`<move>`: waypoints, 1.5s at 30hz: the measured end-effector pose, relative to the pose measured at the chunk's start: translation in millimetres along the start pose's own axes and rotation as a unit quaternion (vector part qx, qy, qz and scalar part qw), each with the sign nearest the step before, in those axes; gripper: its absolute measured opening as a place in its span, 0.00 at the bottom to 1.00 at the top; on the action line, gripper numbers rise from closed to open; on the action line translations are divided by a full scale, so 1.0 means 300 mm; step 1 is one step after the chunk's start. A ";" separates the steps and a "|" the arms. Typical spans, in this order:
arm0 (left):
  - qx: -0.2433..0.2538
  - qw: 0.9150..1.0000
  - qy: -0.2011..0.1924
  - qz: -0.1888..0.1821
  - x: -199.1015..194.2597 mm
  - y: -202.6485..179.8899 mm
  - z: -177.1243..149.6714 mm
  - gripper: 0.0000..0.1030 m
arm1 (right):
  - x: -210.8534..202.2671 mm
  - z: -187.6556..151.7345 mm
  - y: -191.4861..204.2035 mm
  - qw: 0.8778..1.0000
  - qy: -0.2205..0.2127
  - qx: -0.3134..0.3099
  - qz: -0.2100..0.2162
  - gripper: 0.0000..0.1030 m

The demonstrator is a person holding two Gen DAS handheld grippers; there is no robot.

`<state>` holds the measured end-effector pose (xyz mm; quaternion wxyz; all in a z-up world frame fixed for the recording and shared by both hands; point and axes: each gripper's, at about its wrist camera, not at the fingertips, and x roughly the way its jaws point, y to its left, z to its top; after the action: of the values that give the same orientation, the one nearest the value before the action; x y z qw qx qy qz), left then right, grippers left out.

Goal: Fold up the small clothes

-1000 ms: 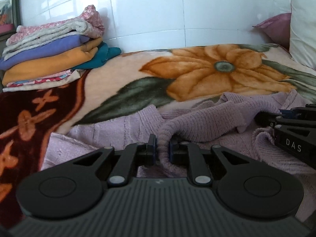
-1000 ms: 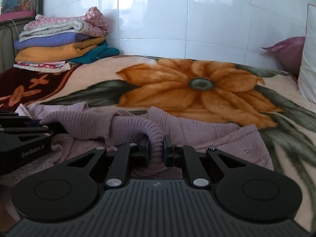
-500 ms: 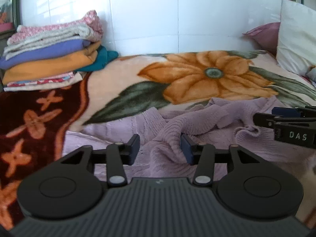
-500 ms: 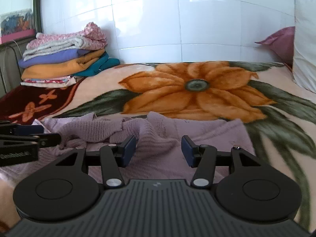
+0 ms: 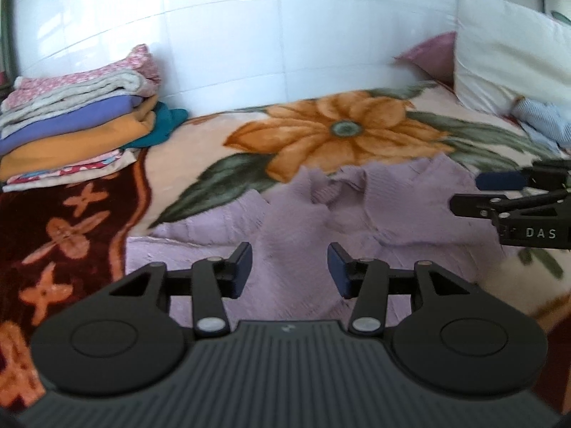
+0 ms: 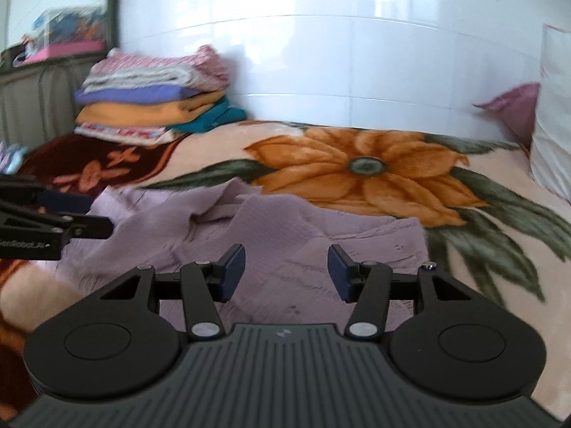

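Sweater (image 5: 299, 221) lies ahead of both empty, half-open claws — left claw (image 5: 289, 270), right claw (image 6: 287, 271); regrip the hem evenly.

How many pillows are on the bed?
2: a white fabric pillow standing at the far right against the wall, and a pinkish-purple pillow just left of it, partly behind it. More may lie out of view.

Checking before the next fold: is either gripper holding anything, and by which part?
Nothing. The left gripper and right gripper are open above the lilac knit garment.
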<state>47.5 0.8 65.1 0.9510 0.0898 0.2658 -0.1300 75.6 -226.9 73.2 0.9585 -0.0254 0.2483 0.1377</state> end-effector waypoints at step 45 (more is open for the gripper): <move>-0.022 0.993 0.013 0.115 0.245 0.413 0.058 0.11 | 0.272 0.087 -0.368 0.992 -0.020 0.087 -0.091 0.08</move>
<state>153.1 99.8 53.6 0.9579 0.1004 0.2685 -0.0126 186.7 -309.5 54.5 0.9704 0.0386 0.2370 0.0278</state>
